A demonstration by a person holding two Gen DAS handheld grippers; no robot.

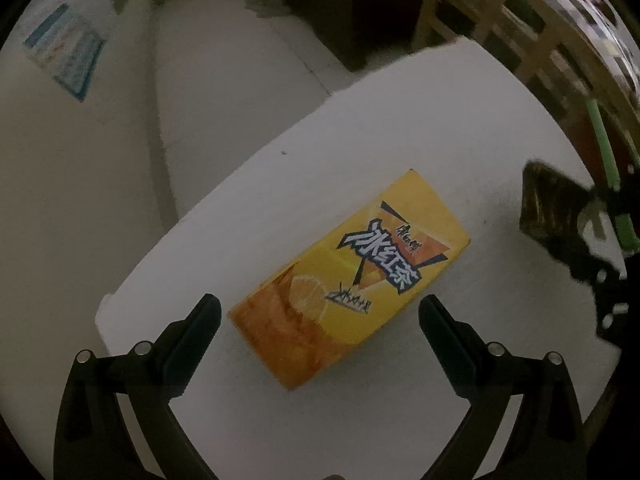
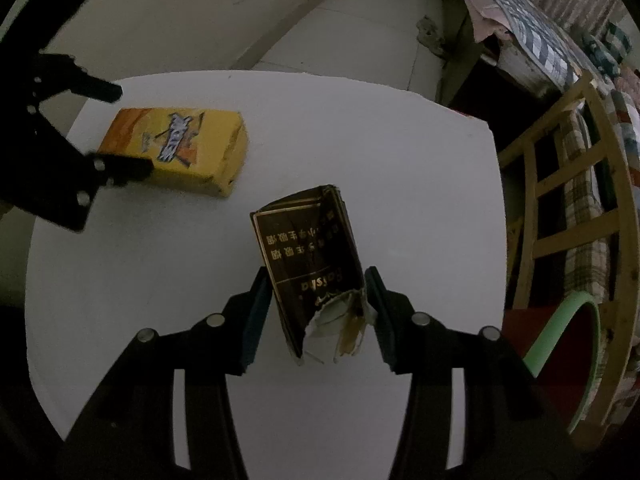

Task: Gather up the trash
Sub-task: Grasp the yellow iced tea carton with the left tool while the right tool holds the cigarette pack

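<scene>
A yellow drink carton (image 1: 348, 280) lies flat on the white table (image 1: 360, 120). My left gripper (image 1: 320, 312) is open, its fingers on either side of the carton's near end and apart from it. The carton (image 2: 176, 144) and the left gripper (image 2: 116, 132) also show in the right wrist view. My right gripper (image 2: 316, 292) is shut on a torn dark brown cigarette pack (image 2: 308, 264) and holds it above the table (image 2: 360, 140). The pack (image 1: 548, 204) shows at the right in the left wrist view.
A bin with a green rim and red inside (image 2: 560, 344) stands below the table's right edge. A wooden chair (image 2: 560, 184) and a bed with bedding (image 2: 540, 32) are to the right. Tiled floor (image 1: 224, 80) lies beyond the table.
</scene>
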